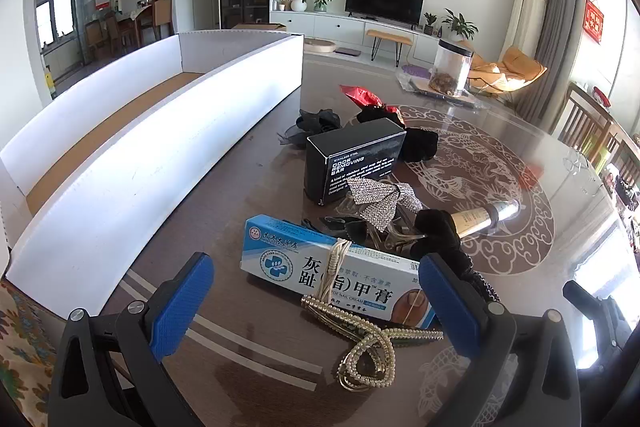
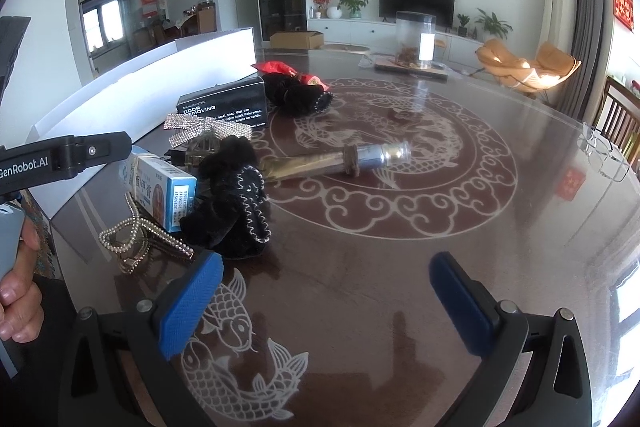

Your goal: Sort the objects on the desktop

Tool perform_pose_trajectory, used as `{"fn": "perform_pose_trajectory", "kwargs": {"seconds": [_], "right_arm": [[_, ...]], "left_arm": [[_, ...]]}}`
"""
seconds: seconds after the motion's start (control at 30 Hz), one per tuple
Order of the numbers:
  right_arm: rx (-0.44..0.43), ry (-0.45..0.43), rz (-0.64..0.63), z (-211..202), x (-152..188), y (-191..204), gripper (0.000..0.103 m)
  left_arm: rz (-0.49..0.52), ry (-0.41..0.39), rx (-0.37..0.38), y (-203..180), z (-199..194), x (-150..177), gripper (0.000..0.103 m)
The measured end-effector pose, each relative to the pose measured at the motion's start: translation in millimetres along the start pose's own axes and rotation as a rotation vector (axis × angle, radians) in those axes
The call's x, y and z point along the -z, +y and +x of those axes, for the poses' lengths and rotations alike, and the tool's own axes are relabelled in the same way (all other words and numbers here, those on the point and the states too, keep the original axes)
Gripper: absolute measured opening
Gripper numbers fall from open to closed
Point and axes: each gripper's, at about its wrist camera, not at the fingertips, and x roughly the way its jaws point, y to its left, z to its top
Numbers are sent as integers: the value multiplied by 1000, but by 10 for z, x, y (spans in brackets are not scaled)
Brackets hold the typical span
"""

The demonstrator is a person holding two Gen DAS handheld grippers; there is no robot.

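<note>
A blue-and-white nail cream box (image 1: 320, 267) lies on the brown table, with a pearl hair clip (image 1: 360, 343) draped over it. My left gripper (image 1: 316, 303) is open, its blue pads either side of the box and clip. Behind stand a black odor-removing-bar box (image 1: 352, 159), a rhinestone bow (image 1: 380, 199), black scrunchies (image 1: 440, 235) and a gold-and-silver tube (image 1: 488, 215). My right gripper (image 2: 326, 299) is open and empty above bare table, right of a black scrunchie (image 2: 236, 195), the cream box (image 2: 168, 195) and the clip (image 2: 136, 235).
A long white tray (image 1: 160, 155) with a brown floor runs along the left. A red wrapper (image 1: 360, 95) and a clear jar (image 1: 452, 71) sit farther back. Glasses (image 2: 604, 155) lie near the right edge. The left gripper's body (image 2: 64, 155) shows at left.
</note>
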Motion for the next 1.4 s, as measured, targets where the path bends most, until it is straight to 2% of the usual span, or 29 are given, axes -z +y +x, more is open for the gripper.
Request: {"fn": "perform_pose_trajectory", "kwargs": {"seconds": [0.8,1.4], "right_arm": [[2,13,-77,104,37,137,103],[-11,10,-51,97,49,107,103]], "left_arm": [[-10,12,11,-5,21,2,103],[-31,12,30,3,7,20,103]]}}
